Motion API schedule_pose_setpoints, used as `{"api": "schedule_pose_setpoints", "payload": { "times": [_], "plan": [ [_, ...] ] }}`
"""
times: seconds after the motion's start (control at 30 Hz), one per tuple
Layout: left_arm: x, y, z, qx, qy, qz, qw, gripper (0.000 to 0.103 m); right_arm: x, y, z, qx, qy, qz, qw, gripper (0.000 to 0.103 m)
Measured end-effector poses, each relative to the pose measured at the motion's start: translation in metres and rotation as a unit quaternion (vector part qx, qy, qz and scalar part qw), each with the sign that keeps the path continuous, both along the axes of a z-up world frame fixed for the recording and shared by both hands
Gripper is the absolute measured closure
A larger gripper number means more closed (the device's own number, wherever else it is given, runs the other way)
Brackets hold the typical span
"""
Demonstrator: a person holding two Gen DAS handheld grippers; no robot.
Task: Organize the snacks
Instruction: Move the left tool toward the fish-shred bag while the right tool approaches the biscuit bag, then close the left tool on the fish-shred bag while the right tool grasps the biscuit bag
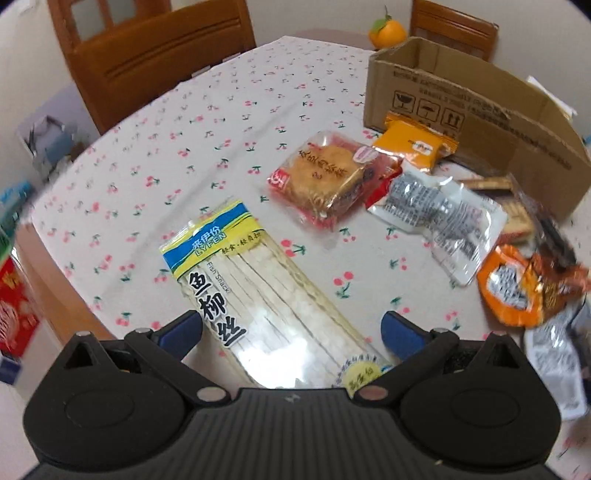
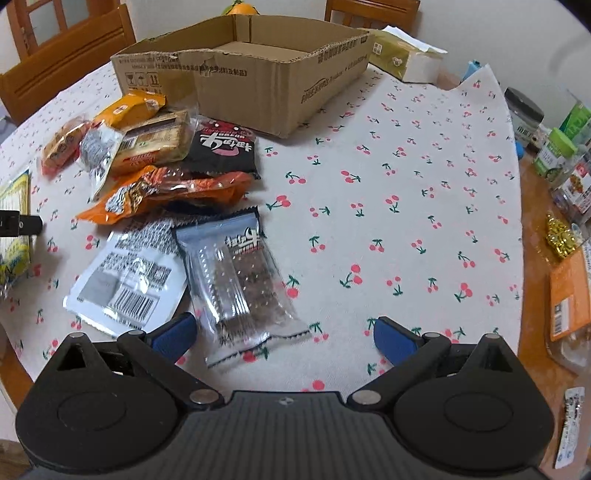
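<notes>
A long fish snack packet [image 1: 255, 291] with a blue and yellow header lies on the cherry-print tablecloth, its near end between the fingers of my open left gripper [image 1: 291, 334]. Beyond it lie a red pastry packet [image 1: 325, 177], a yellow packet [image 1: 417, 146] and a silver pouch [image 1: 443, 218]. My right gripper [image 2: 284, 338] is open just above a clear beef snack packet [image 2: 240, 284], whose lower end lies between its fingers. A white barcode pouch [image 2: 129, 280], an orange packet [image 2: 162, 195] and a black packet [image 2: 221, 147] lie to the left. The open cardboard box [image 2: 258, 85] stands behind them.
Wooden chairs [image 1: 147, 62] stand at the table's far side, and an orange fruit [image 1: 388, 33] sits behind the box. Jars and bottles [image 2: 557, 155], a tissue box [image 2: 402, 59] and an orange package [image 2: 570, 299] crowd the right edge. Bare tablecloth [image 2: 406, 221] stretches right of the snacks.
</notes>
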State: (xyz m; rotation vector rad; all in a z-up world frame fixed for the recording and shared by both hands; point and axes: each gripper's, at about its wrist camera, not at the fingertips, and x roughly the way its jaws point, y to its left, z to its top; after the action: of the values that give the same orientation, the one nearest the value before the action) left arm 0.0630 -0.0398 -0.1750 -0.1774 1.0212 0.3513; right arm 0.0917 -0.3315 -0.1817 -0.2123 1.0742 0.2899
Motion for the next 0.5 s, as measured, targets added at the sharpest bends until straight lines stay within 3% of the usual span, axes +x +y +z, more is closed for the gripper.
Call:
{"api": "schedule_pose_setpoints", "payload": {
  "times": [0.27,0.37,0.5],
  "plan": [
    [0.020,-0.017,-0.002,0.003,-0.019,-0.081,0.9966,0.001,0.007,0.002,-0.002,0.005,-0.001,0.010,1.000,0.000],
    [0.013,-0.011,-0.004,-0.007,-0.018,-0.040,0.9990,0.001,0.010,0.002,-0.002,0.005,0.001,0.015,1.000,0.000],
    [0.014,-0.008,-0.005,0.008,-0.017,-0.008,0.9998,0.000,0.016,0.004,-0.002,0.004,0.000,0.020,1.000,0.000]
  ]
}}
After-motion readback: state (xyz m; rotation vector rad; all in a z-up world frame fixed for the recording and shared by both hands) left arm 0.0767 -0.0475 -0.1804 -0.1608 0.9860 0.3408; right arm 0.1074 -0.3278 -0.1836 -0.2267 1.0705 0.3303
